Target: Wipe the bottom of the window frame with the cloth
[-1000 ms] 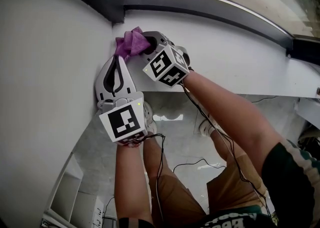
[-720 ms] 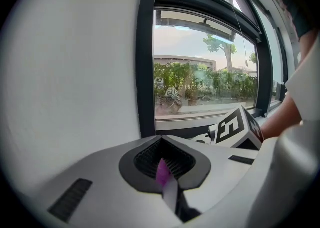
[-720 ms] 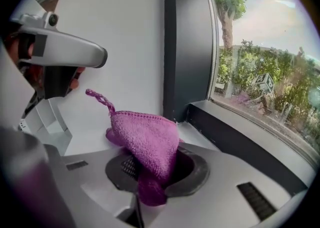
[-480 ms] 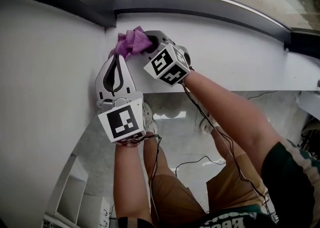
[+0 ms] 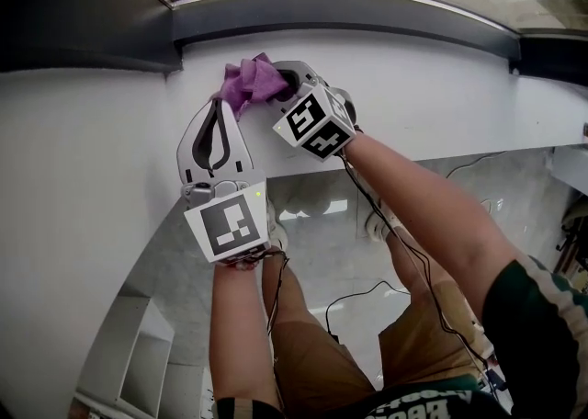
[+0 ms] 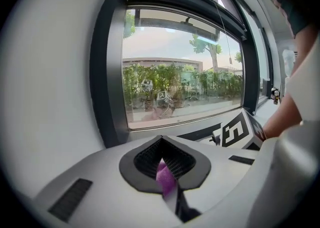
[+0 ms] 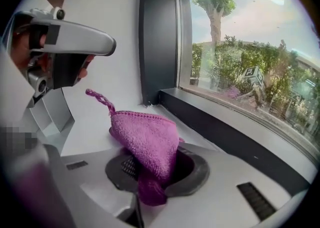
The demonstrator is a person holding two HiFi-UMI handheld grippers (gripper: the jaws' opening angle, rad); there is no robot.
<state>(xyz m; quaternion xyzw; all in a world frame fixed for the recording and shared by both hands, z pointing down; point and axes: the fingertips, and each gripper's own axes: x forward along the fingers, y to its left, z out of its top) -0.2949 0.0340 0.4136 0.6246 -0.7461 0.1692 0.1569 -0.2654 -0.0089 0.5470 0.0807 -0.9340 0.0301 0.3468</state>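
Note:
A purple knitted cloth (image 5: 250, 82) lies bunched on the white sill (image 5: 432, 96), just in front of the dark bottom rail of the window frame (image 5: 367, 8). My right gripper (image 5: 288, 86) is shut on the cloth (image 7: 147, 144), which folds up out of its jaws with a thin loop trailing left. My left gripper (image 5: 219, 105) rests on the sill just left of the cloth with its jaws together. A sliver of purple (image 6: 165, 177) shows at their slit. In the right gripper view the left gripper (image 7: 70, 39) stands apart from the cloth.
The dark upright of the frame (image 7: 157, 37) meets the bottom rail (image 7: 225, 132) in the corner left of the cloth. A white wall (image 5: 73, 178) runs along the left. Below the sill's front edge are the floor, a white shelf unit (image 5: 138, 353) and cables (image 5: 358, 293).
Both grippers and the cloth now sit farther right of the frame's corner than a second ago. The right gripper's hold on the cloth is unchanged.

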